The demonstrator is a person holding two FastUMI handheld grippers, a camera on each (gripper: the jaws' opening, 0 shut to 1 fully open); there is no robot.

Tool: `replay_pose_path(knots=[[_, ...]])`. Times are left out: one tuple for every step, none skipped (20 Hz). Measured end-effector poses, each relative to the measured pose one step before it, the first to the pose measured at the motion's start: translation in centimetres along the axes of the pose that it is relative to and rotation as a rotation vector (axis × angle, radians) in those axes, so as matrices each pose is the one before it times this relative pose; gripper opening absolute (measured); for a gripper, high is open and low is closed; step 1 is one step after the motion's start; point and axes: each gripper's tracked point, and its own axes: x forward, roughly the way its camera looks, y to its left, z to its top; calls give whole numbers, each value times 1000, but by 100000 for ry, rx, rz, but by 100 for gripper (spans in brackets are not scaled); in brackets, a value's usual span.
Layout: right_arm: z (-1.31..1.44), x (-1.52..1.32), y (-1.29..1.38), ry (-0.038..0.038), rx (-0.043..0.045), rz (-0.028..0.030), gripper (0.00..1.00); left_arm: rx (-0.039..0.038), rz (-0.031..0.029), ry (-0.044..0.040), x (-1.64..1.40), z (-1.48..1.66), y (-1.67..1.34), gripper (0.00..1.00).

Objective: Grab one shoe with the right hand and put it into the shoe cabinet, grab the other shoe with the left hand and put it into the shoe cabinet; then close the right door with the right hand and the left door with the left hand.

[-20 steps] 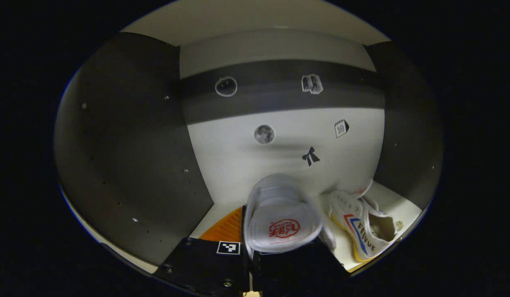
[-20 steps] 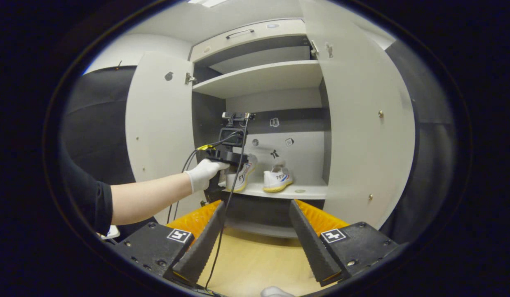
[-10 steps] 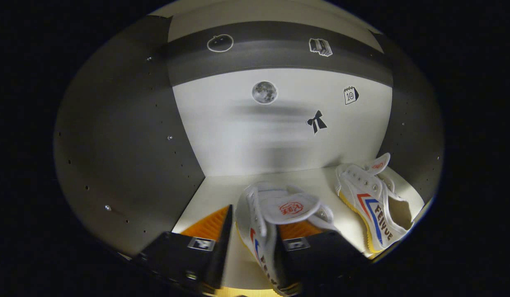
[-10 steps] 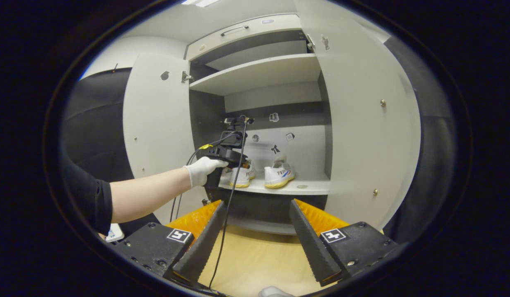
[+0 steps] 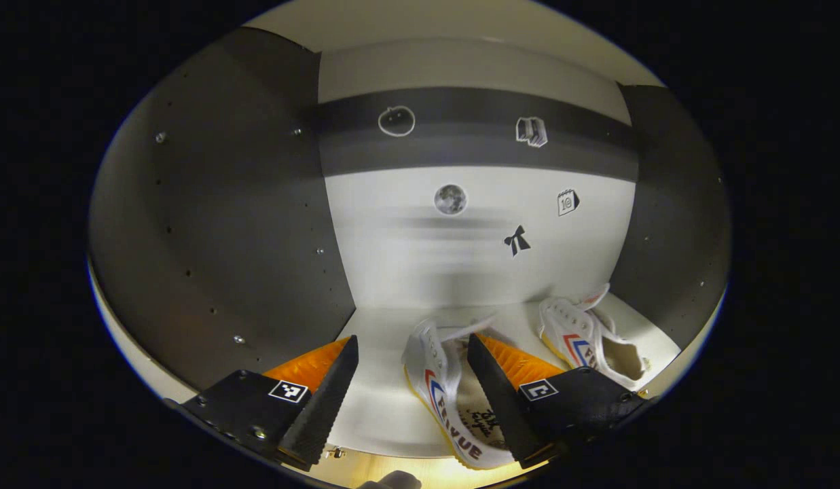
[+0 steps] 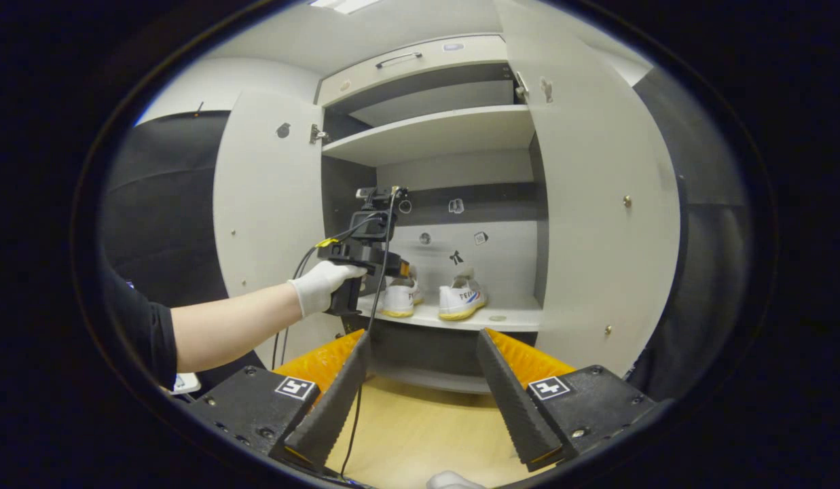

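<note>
Left gripper view: left hand-held gripper [image 5: 406,384] open beside shelved white canvas shoe [image 5: 447,397] — both shoes in; next, right door [image 6: 596,204] — right hand-held gripper [image 6: 423,401] open.

Two white sneakers stand on the cabinet shelf [image 5: 386,414]: one sneaker [image 5: 447,397] near the front edge, the other sneaker [image 5: 586,336] to its right. Five stickers mark the back wall [image 5: 406,258] above that shelf. Two cabinet doors, the left door [image 6: 267,217] and the right door [image 6: 596,204], flank it.
</note>
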Motion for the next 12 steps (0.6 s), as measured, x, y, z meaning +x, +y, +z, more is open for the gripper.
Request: replay_pose_path(knots=[[183, -233, -68, -786, -264, -32, 99, -22, 170, -2244, -829, 461, -76, 97], [240, -246, 8, -875, -191, 106, 99, -300, -395, -1778, -859, 426, -230, 97], [185, -198, -94, -908, -307, -113, 99, -464, -356, -1025, -894, 194, -290, 97], [212, -85, 12, -682, -240, 489, 99, -161, -141, -1512, -997, 315, -227, 97], [208, -212, -62, -945, -524, 273, 99, 203, 206, -2299, -1120, 501, -189, 97], [254, -158, -59, -1042, -135, 342, 99, 341, 373, -2023, -1092, 416, -86, 97], [161, -242, 10, -506, 314, 311, 99, 478, -11, -1345, -1237, 293, -167, 97], [218, -275, -74, -571, 615, -42, 99, 397, -250, -1652, -1454, 438, -210, 97], [320, -367, -117, -873, 428, -410, 99, 547, 82, -2068, -1502, 620, -98, 97], [385, -461, 35, -743, 171, -321, 99, 534, -142, -2329, -1453, 570, -49, 97], [319, -365, 44, -830, 42, -766, 99, 37, -246, -2602, -1559, 511, -129, 96], [409, -496, 79, -872, -421, -927, 99, -326, -812, -2717, -1749, 672, -80, 96]])
